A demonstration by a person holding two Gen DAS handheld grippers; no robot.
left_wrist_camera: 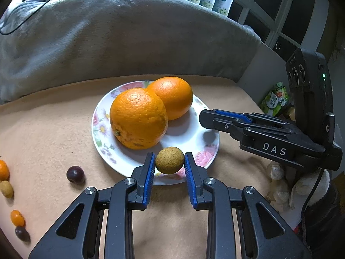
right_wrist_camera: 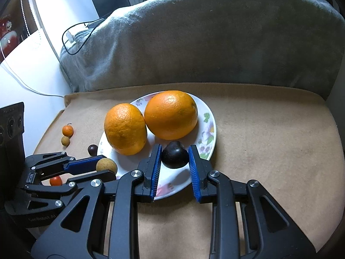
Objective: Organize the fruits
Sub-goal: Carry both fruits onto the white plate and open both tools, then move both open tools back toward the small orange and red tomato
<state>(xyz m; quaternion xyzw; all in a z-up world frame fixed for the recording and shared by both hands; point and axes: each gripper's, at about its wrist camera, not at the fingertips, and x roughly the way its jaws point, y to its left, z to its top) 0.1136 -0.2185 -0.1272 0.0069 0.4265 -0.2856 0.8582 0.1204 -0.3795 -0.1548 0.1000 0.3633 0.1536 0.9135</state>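
Note:
A floral white plate (left_wrist_camera: 101,133) (right_wrist_camera: 207,133) on a tan cushion holds two large oranges (left_wrist_camera: 138,118) (right_wrist_camera: 170,114). My left gripper (left_wrist_camera: 169,161) is shut on a small tan-green round fruit (left_wrist_camera: 169,160) just above the plate's near rim; it also shows in the right wrist view (right_wrist_camera: 106,165). My right gripper (right_wrist_camera: 175,156) holds a dark purple plum (right_wrist_camera: 175,155) between its blue pads over the plate. In the left wrist view the right gripper (left_wrist_camera: 204,116) reaches in from the right, and the plum is hidden there.
Loose small fruits lie on the cushion left of the plate: a dark grape (left_wrist_camera: 75,173) (right_wrist_camera: 92,149), small orange fruits (left_wrist_camera: 17,217) (right_wrist_camera: 68,130), tan ones (left_wrist_camera: 6,188) (right_wrist_camera: 65,140). A grey blanket-covered backrest (left_wrist_camera: 129,32) rises behind. A white wall is at the left.

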